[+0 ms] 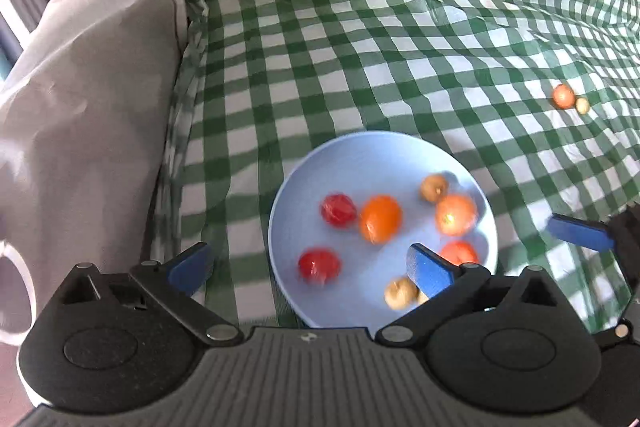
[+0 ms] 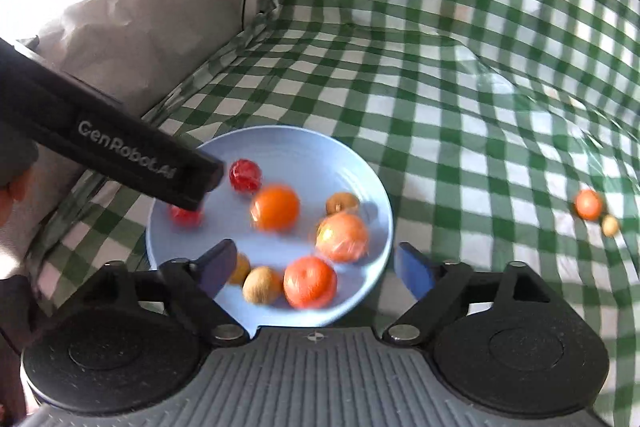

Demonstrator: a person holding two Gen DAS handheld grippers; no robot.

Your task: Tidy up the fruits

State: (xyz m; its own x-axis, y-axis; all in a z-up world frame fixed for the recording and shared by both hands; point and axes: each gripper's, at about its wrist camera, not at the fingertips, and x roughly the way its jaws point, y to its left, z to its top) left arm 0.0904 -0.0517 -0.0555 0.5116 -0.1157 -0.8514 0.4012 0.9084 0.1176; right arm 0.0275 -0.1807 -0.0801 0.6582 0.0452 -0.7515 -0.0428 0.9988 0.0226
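My left gripper [image 1: 310, 269] is spread wide with nothing between its blue fingers; one pad hangs over the near edge of the blue plate [image 1: 360, 155] and the other over the cloth to its left. I judge I hold it this open because whatever it carried is already down. My right gripper [image 2: 316, 269] is spread too and pinches nothing: its left finger sits above the plate's near rim, its right finger just outside the rim, so the fruit below lies free.

Nearest on the plate are the small brown fruits [image 2: 262, 285] and an orange-red fruit [image 2: 310, 281], close together at the near edge, probably because the dish slopes inward and things settle there. Beyond them lie a larger orange-pink fruit [image 2: 342, 237], another brown one [image 2: 342, 203], the bright orange fruit [image 2: 276, 213] near the middle, and two red fruits [image 2: 245, 175] toward the left side. One of those is half hidden under my left tool's black body in the right view.

Farther off, well apart from the plate on the green checked cloth [image 1: 360, 47], an orange-red fruit [image 1: 563, 95] and a tiny pale one [image 1: 582, 105] sit touching or nearly so. Those, I judge, are what remains to gather. A grey cushion [image 1: 92, 87] stands at the cloth's left edge.
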